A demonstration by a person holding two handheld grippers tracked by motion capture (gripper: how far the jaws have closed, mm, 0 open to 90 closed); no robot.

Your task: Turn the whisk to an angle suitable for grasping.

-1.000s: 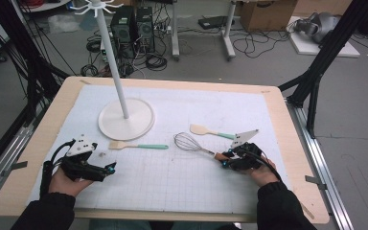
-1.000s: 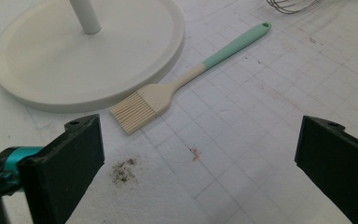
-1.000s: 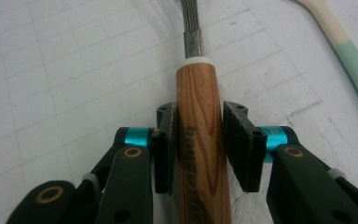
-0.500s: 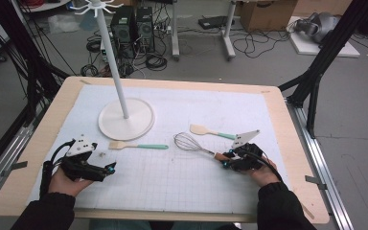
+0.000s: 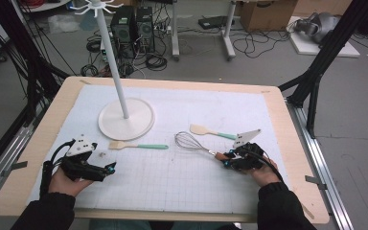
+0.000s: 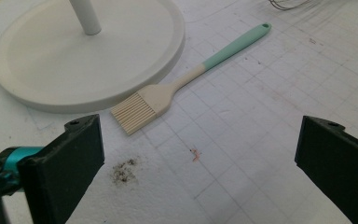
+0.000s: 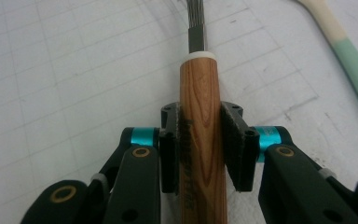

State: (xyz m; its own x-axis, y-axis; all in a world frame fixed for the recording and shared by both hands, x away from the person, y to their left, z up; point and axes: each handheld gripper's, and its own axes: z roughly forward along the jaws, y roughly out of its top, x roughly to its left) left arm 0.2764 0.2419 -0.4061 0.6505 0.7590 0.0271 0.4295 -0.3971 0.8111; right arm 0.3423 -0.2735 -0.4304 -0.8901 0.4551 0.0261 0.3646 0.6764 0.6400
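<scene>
Two hand-held grippers low over mat: right [image 7: 200, 140] clamps whisk handle [image 7: 200, 116]; left [image 6: 196, 154] spread wide, seemingly hovering.

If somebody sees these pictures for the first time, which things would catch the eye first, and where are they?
The tall white stand rises from its round base at the table's far left. At the near right, the right gripper has its fingers closed on the wooden handle of the whisk. The left gripper waits open at the near left, with the pastry brush lying just ahead of it.

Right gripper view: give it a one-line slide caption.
Right claw shut on the whisk by its wooden handle, above the gridded mat.
</scene>
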